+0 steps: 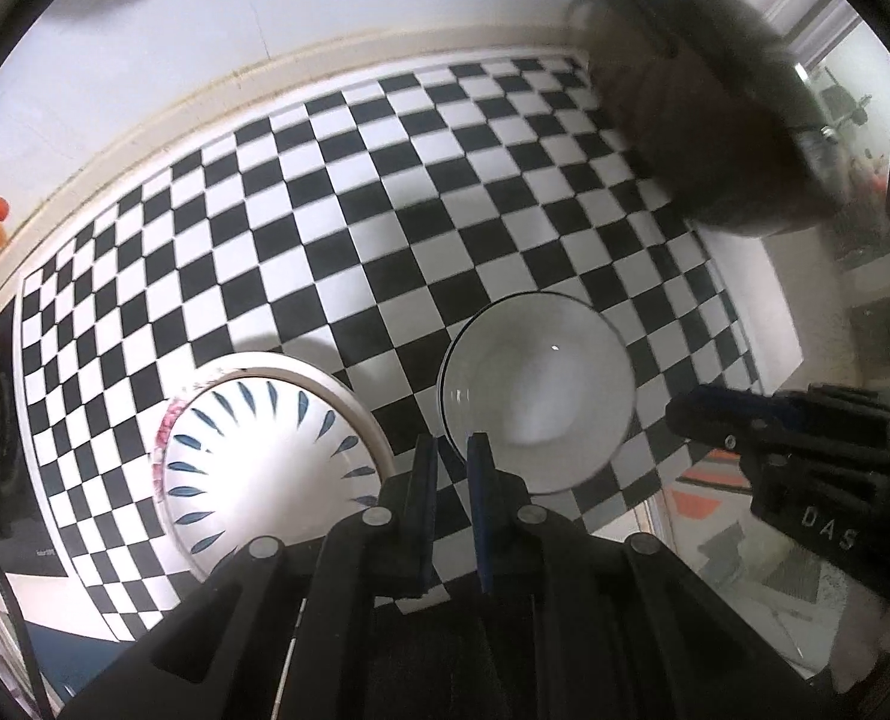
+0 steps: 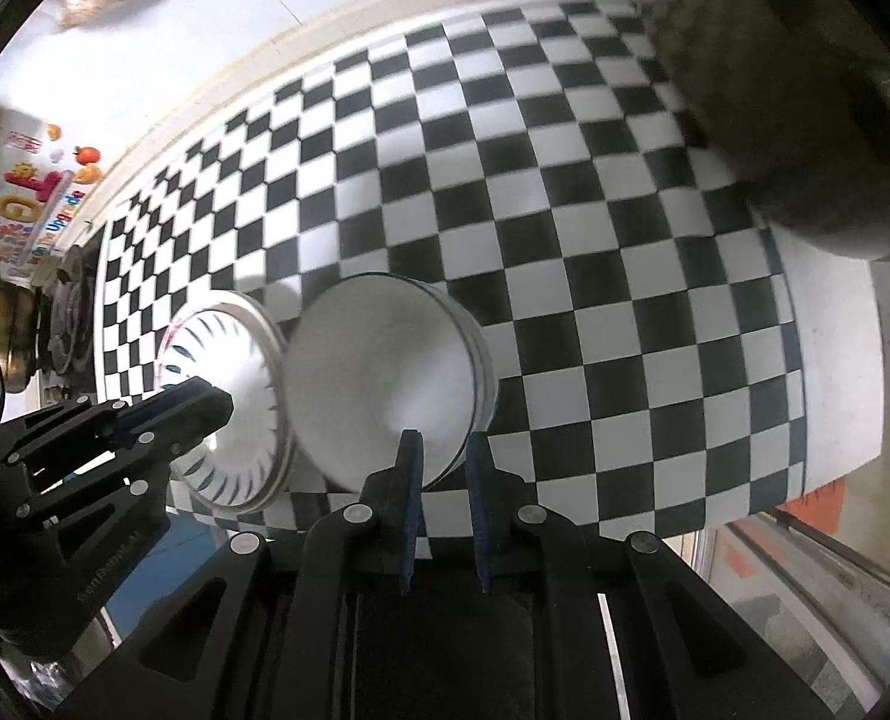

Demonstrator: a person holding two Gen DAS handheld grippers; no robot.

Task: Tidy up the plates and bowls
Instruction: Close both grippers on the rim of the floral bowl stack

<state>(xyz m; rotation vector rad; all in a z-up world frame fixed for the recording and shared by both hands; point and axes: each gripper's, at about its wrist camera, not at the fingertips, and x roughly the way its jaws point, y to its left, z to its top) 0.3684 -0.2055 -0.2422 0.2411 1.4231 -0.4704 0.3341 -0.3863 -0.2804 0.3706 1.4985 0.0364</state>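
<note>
- Saw the left gripper pointing almost straight down, pads drawn together to a thin slit, nothing pinched between them.
- Saw the right gripper likewise aimed down and nearly closed, a narrow gap between the pads, only the bowl's rim showing through it from below; judged empty, since the left wrist view showed its tip just beside the bowl, apart from it.
- Found the plain white bowl on the checkered cloth, just ahead of the left jaws and to their right, between the two grippers; round, so no long axis to line up with.
- Found the blue-petal bowl just beside it on the far left, under and left of the left gripper, with further rims showing beneath it.
- Judged the left hand nearer the petal bowl and the right hand nearer the plain one.
- Judged that any pick would call for opening the jaws first, then dropping over a near rim.
</note>
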